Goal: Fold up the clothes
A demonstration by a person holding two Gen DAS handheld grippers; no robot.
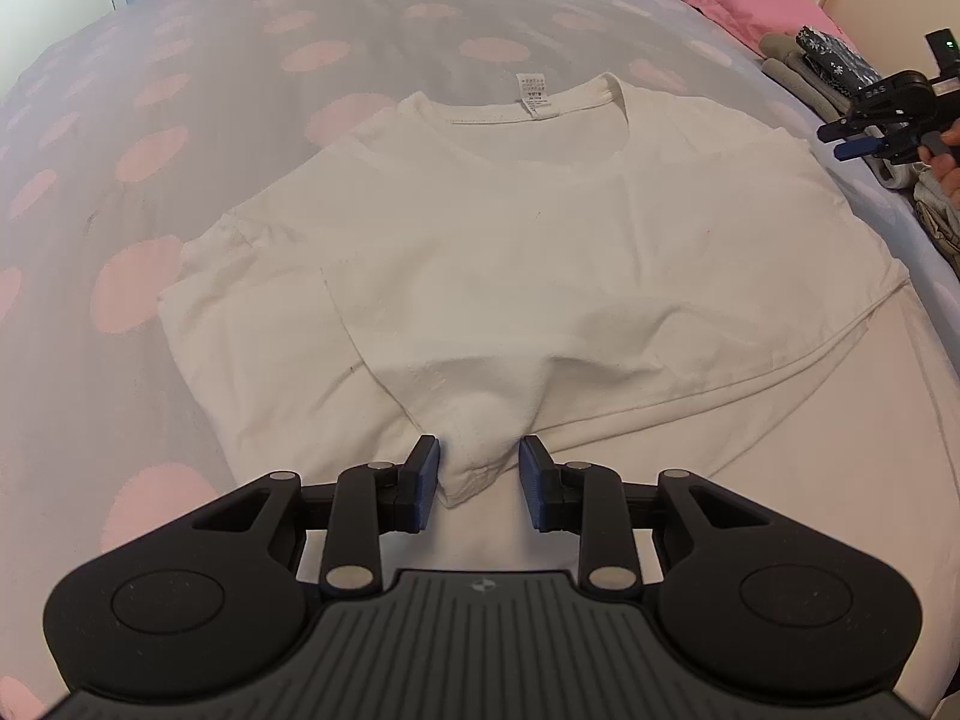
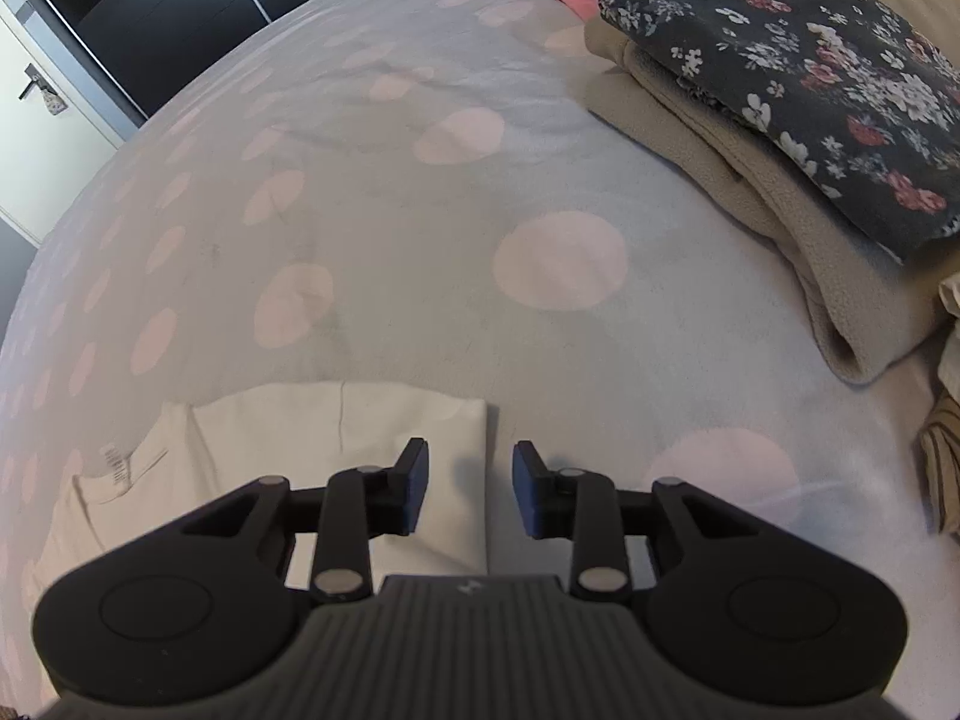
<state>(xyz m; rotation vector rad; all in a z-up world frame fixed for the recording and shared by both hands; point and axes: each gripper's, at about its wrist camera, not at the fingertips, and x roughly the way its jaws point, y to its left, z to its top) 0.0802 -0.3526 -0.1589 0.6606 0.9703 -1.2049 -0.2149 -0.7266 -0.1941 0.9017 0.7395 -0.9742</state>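
White T-shirt (image 1: pixel 540 252) half-folded on spotted bedspread (image 1: pixel 180 120), hem bunched between parted left tool (image 1: pixel 479 483); right tool (image 2: pixel 470 489) released.

Left wrist view looks steeply down along its own fingers, close over the crumpled white cotton T-shirt (image 1: pixel 510 252) on the lilac pink-dotted bedspread (image 1: pixel 180 120). Right wrist view tilts down likewise, near the shirt's edge, stacked folded clothes ahead-right; both share shirt and bedspread.

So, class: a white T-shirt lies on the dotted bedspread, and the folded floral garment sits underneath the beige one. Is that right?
Not quite. The floral garment lies on top of the beige one, as the right wrist view shows. The white T-shirt does lie on the dotted bedspread.
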